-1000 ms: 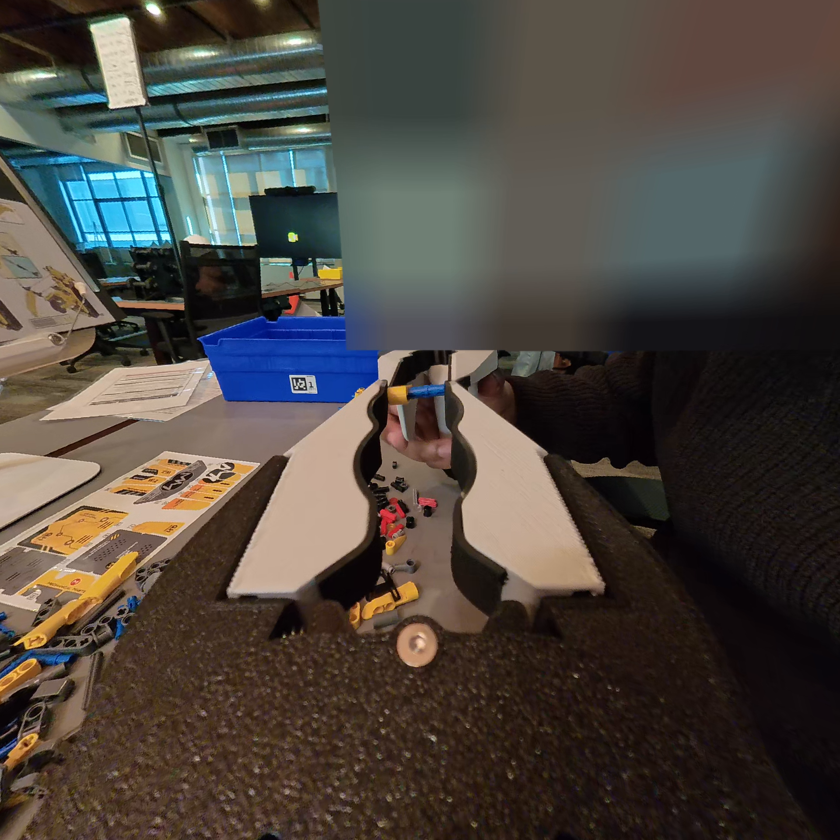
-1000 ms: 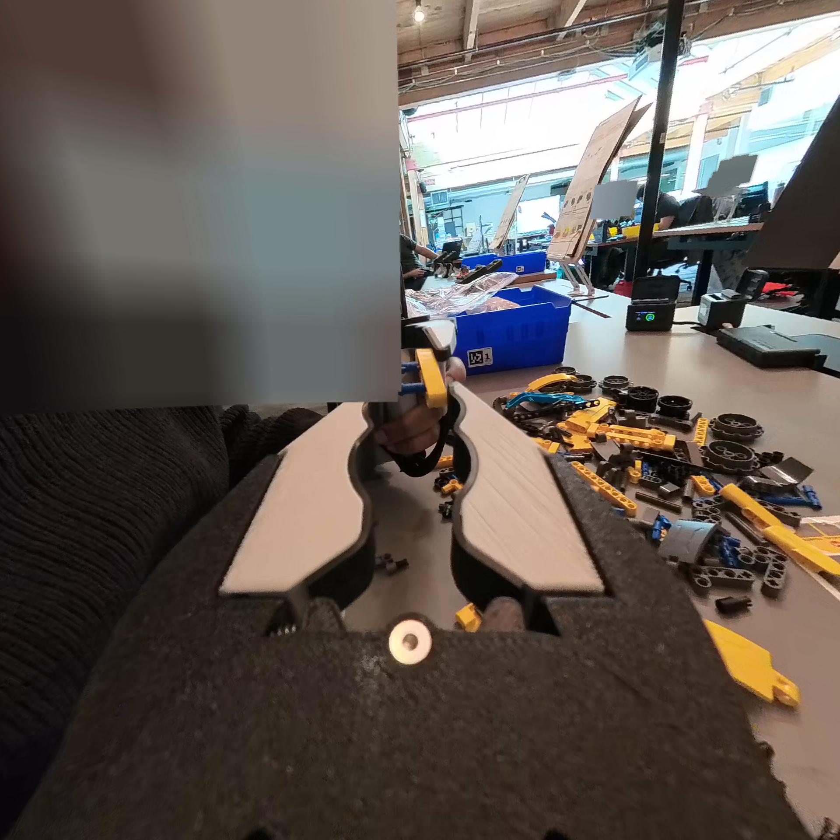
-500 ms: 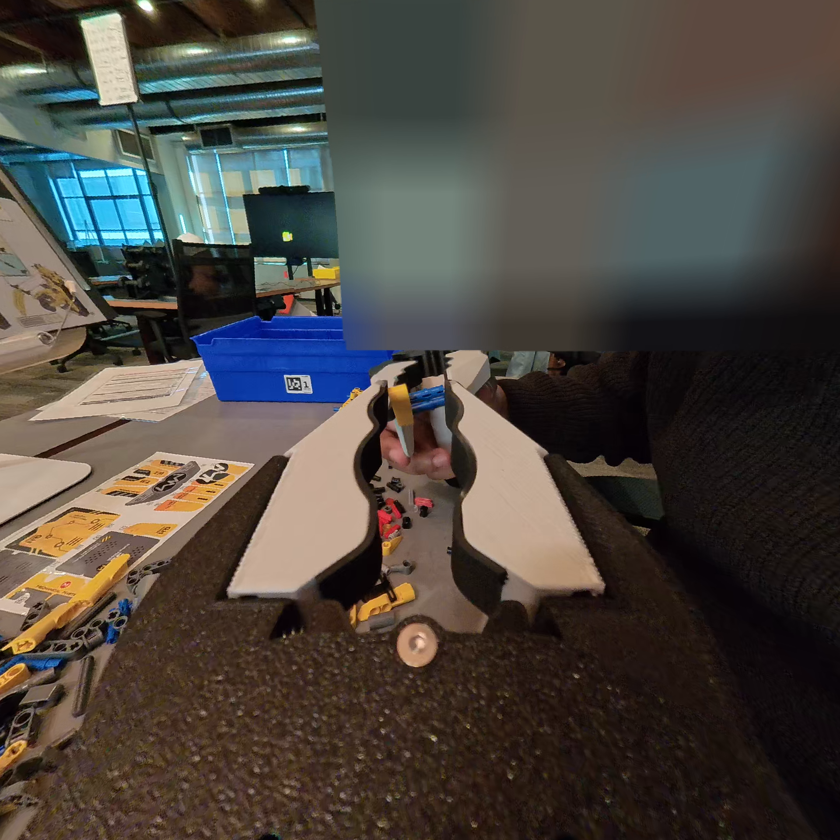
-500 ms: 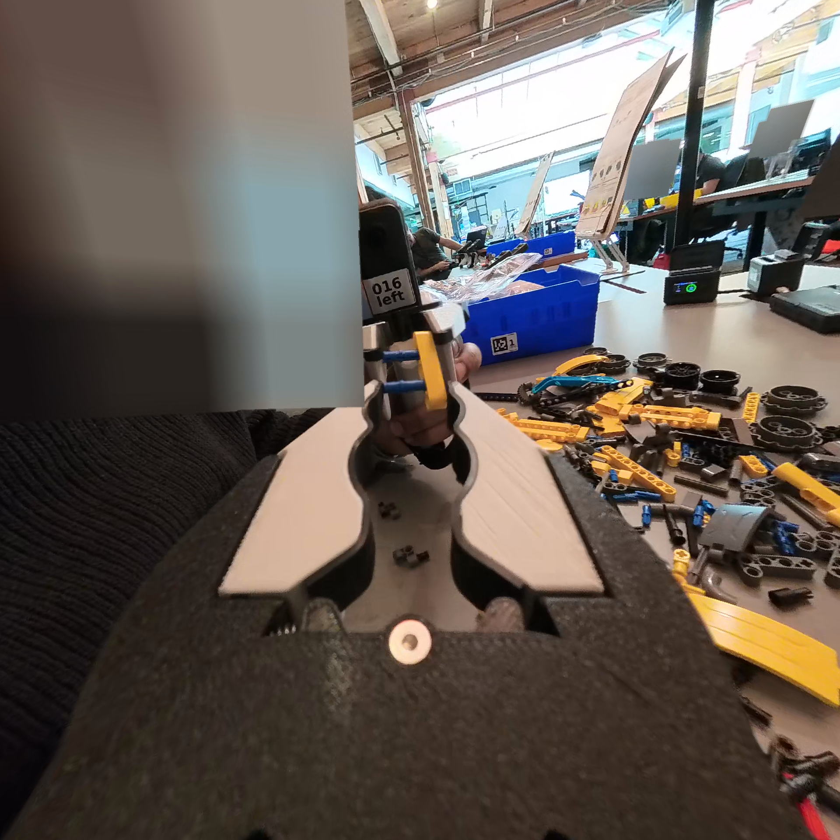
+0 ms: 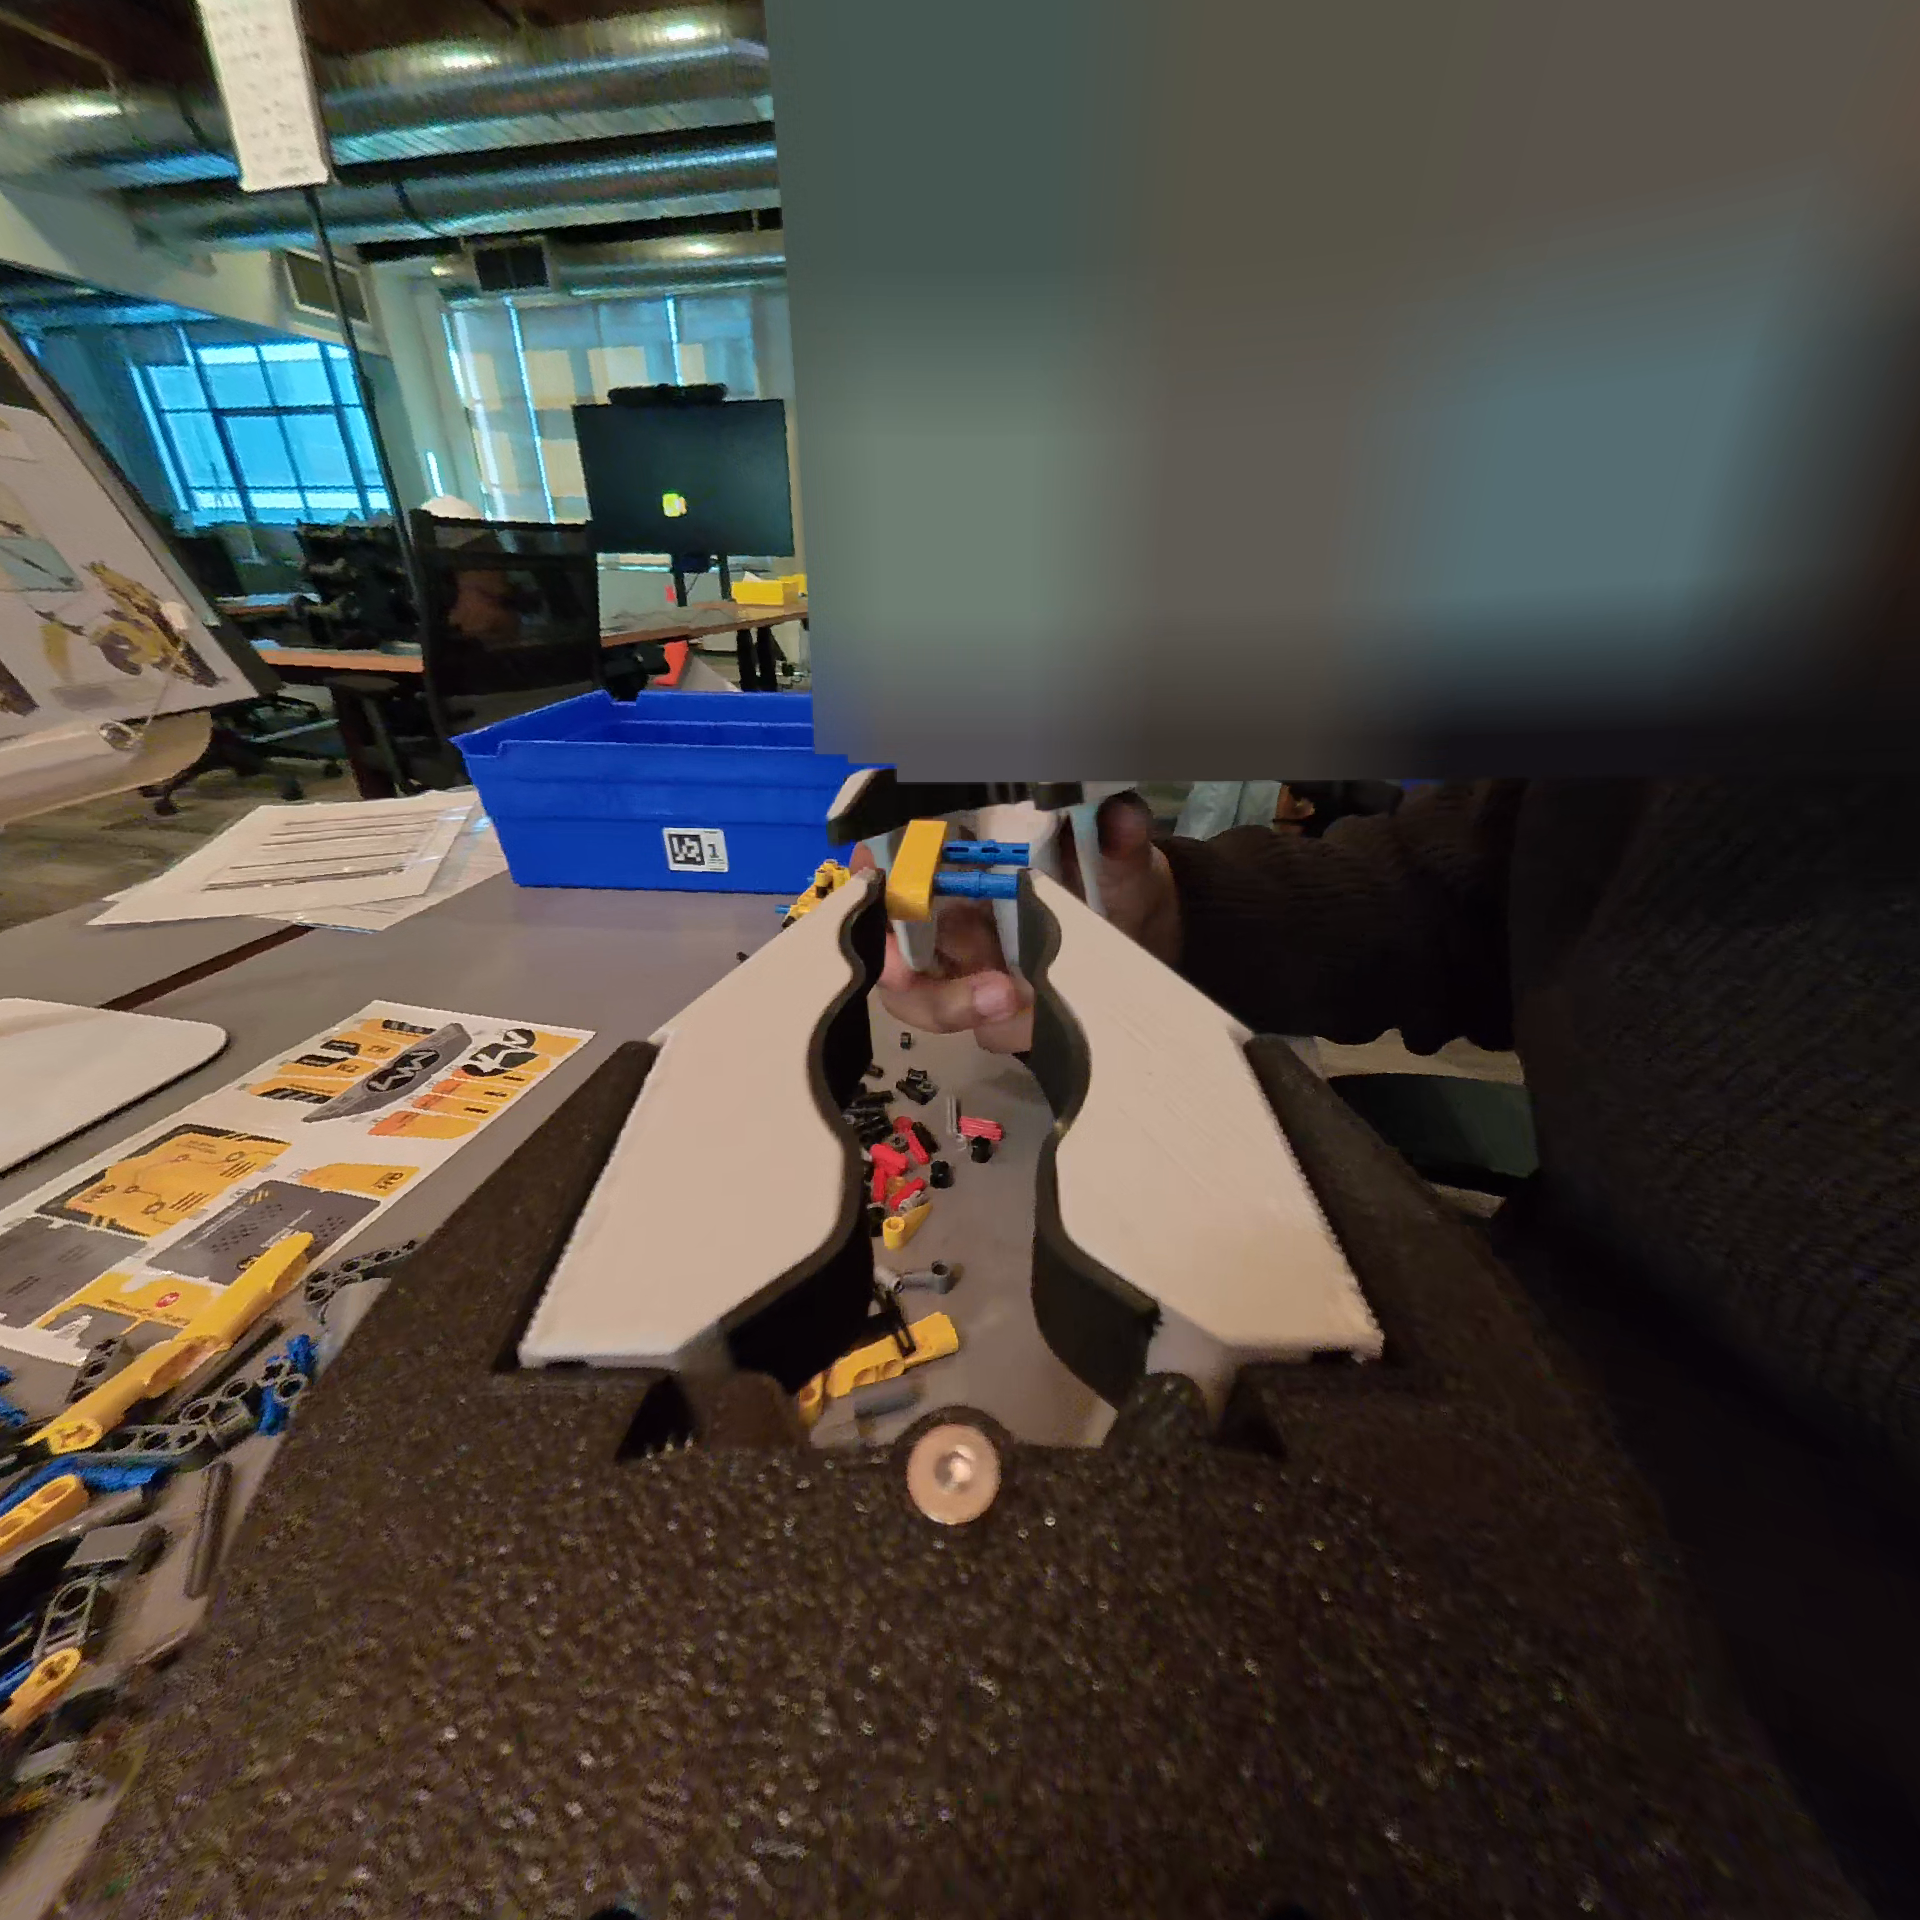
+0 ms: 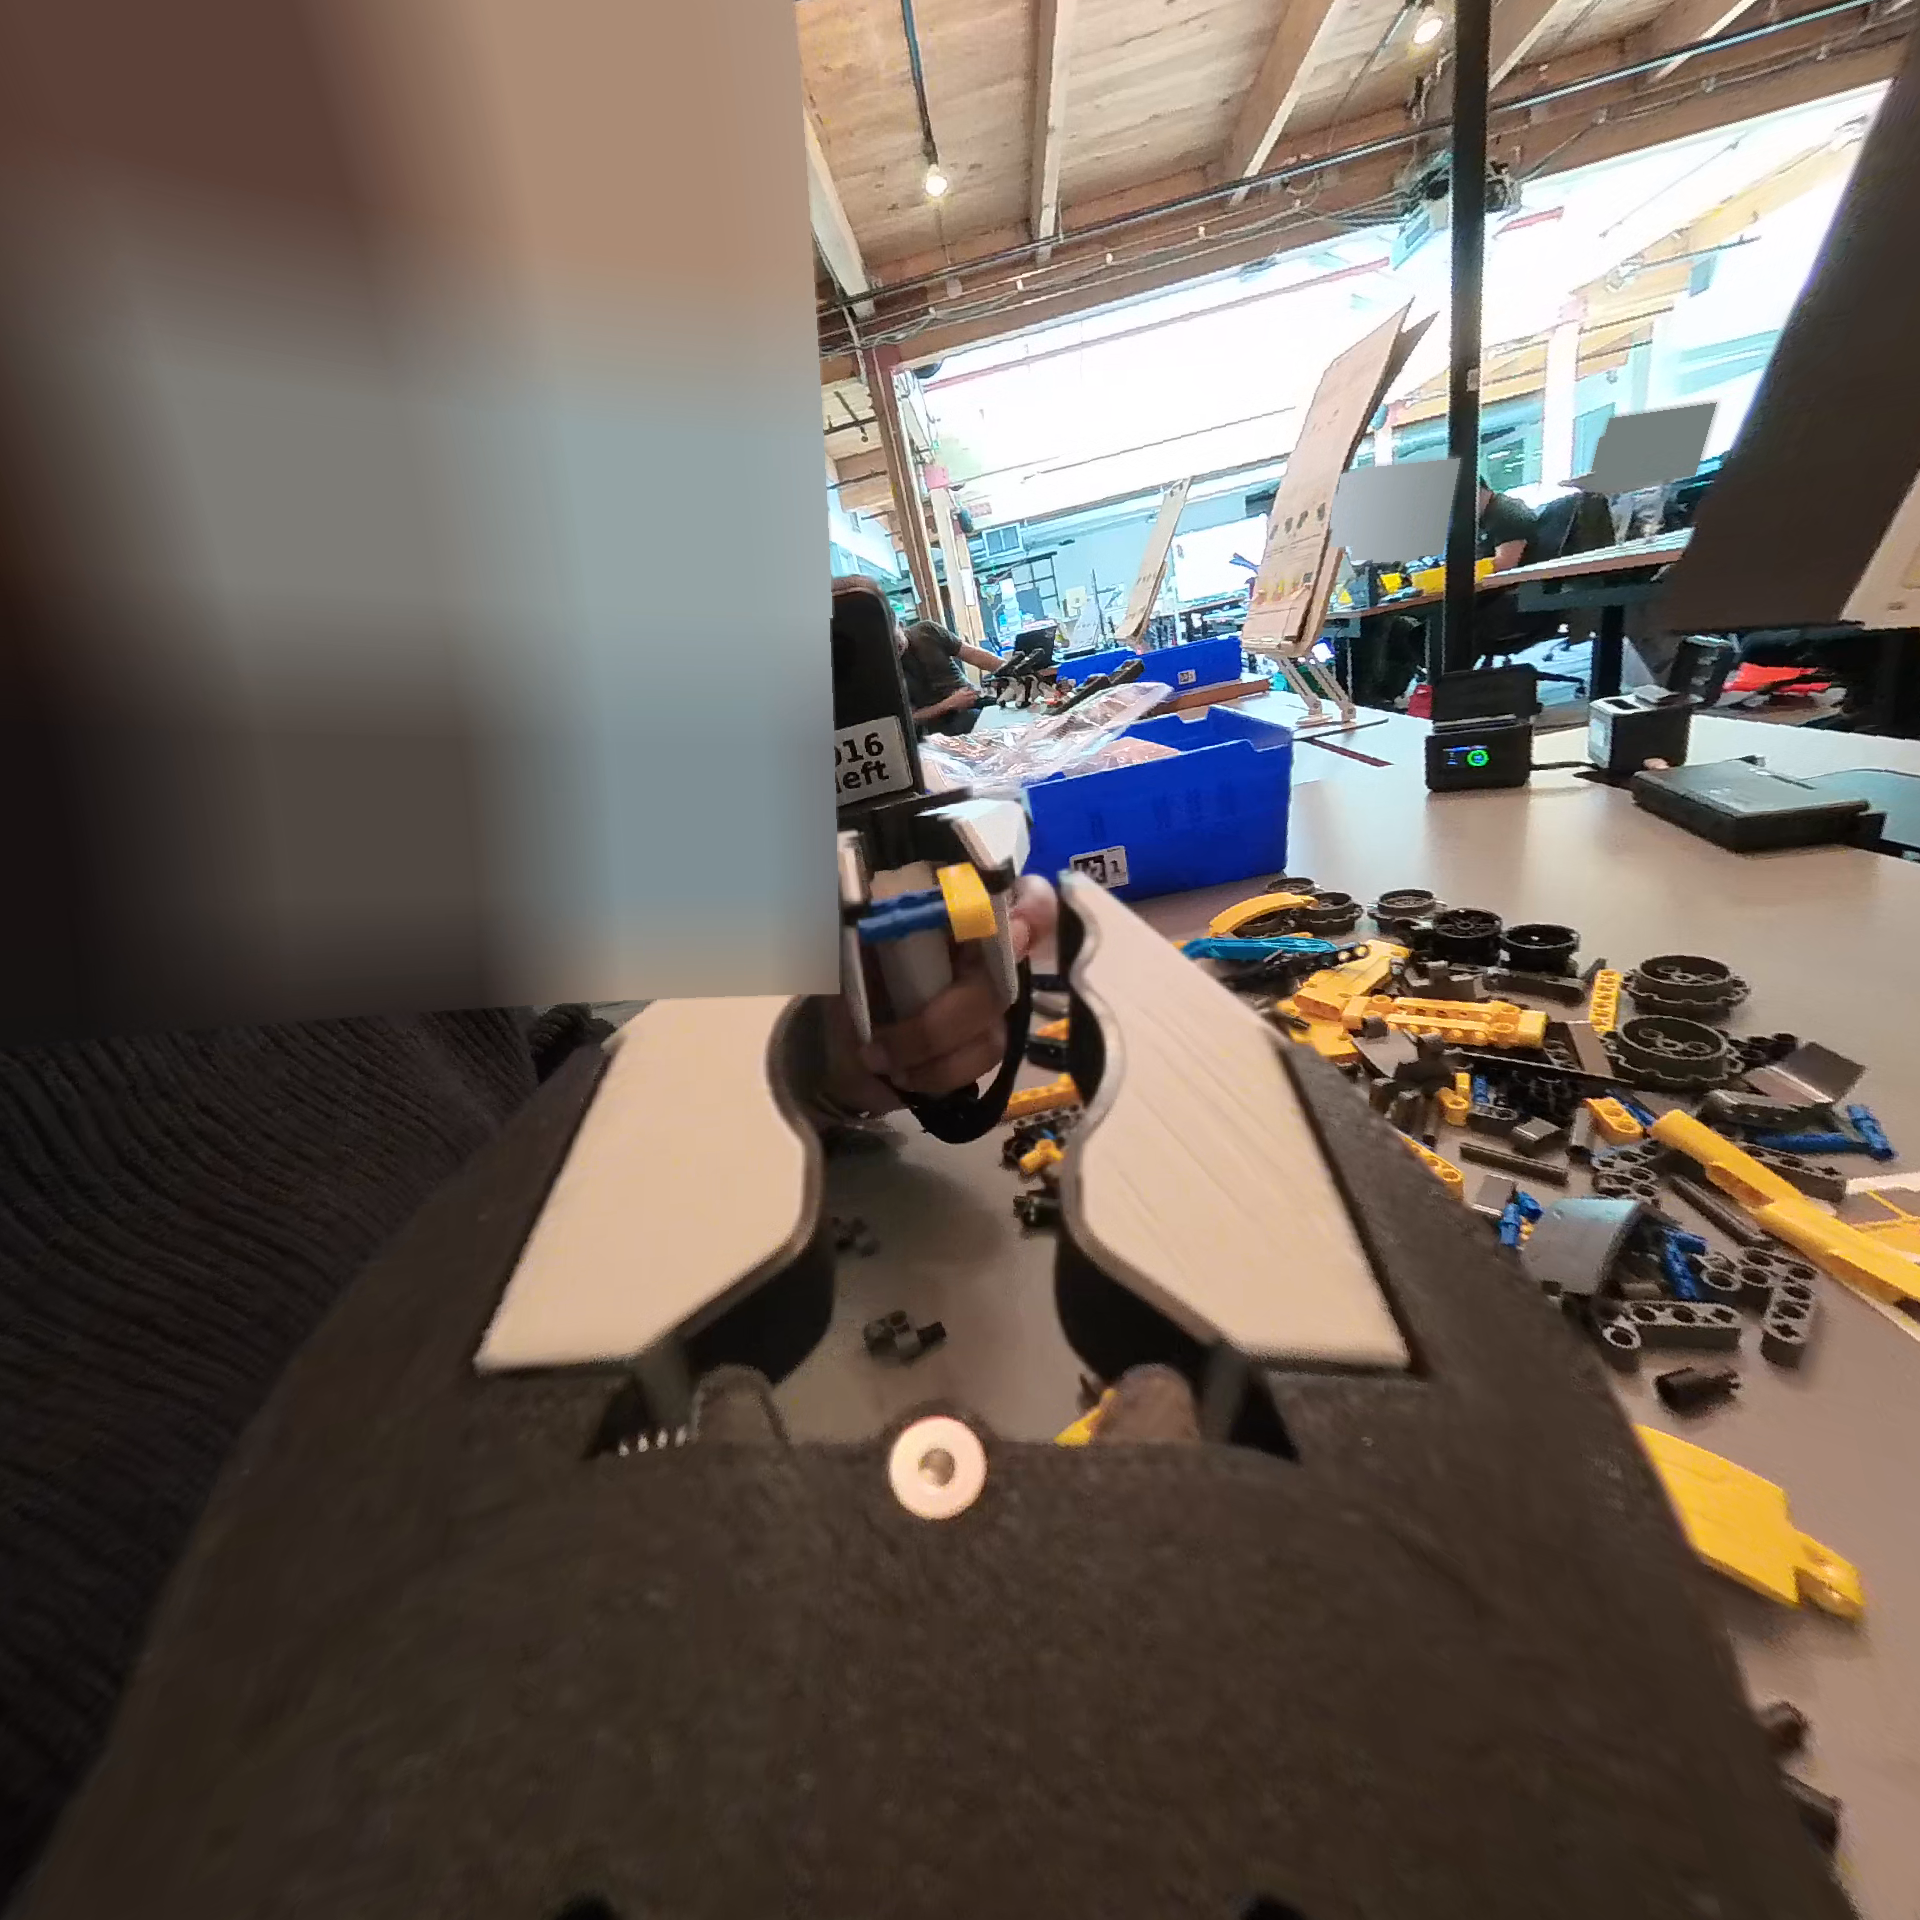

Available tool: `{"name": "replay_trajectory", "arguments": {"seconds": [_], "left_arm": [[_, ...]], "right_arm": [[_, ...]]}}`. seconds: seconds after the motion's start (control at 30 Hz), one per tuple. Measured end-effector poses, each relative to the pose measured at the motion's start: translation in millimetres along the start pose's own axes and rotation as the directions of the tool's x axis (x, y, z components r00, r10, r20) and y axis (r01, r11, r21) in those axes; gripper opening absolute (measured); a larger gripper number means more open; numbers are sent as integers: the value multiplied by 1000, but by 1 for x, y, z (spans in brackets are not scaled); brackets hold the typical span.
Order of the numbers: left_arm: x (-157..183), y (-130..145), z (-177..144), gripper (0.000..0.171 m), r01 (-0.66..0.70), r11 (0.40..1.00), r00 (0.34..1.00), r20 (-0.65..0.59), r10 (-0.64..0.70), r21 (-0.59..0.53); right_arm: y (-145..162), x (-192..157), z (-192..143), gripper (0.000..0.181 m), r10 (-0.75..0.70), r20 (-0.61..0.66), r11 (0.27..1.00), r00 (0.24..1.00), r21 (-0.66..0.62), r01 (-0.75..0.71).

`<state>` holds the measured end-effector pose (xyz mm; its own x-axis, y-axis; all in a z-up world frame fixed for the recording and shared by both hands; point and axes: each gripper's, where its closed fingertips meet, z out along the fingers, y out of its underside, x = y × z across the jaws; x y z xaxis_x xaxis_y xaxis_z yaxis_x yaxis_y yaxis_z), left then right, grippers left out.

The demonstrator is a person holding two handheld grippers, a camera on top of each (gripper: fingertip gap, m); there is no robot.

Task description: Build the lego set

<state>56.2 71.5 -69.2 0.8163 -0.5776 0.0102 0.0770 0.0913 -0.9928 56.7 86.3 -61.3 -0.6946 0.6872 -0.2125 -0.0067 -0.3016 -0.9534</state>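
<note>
- The left gripper (image 5: 945, 894) has its jaws narrowed on a small assembly held above the grey tabletop (image 5: 582, 956). This is a short yellow plastic beam (image 5: 916, 868) lying against the nine-o'clock finger, with two blue plastic pins (image 5: 982, 883) reaching to the three-o'clock finger.
- Both pins already sit in the beam, side by side and roughly level.
- The right gripper (image 6: 935, 966) has its jaws wide and grips nothing. The assembly lies just beyond its tips, at about twelve o'clock. Its nine-o'clock tip is hidden behind a blurred patch.
- A loose pile of yellow, black and blue building pieces (image 6: 1558, 1091) remains spread at three o'clock in the right wrist view, unjoined.
- A blue plastic bin (image 5: 644, 800) stands at eleven o'clock in the left wrist view.
- Half a second ago the beam touched the right gripper's three-o'clock fingertip; now it is clear of it and looks more turned. The right jaws appear slightly wider.
</note>
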Motion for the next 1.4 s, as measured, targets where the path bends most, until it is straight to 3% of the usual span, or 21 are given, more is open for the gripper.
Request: {"name": "replay_trajectory", "arguments": {"seconds": [0.17, 0.5, 1.4], "left_arm": [[-2, -5, -4, 24, 24, 999, 1000, -1, -24, 30], [-1, 1, 0, 24, -10, 1000, 1000, 13, 10, -8], [0, 1, 1, 24, -6, 1000, 1000, 11, 7, -9]], "right_arm": [[7, -2, 3, 49, 13, 6, 999, 1000, -43, -12], [10, -1, 4, 28, -101, -33, 992, 994, -77, 98], [3, -6, 2, 27, -332, -64, 940, 941, -101, 325]]}}
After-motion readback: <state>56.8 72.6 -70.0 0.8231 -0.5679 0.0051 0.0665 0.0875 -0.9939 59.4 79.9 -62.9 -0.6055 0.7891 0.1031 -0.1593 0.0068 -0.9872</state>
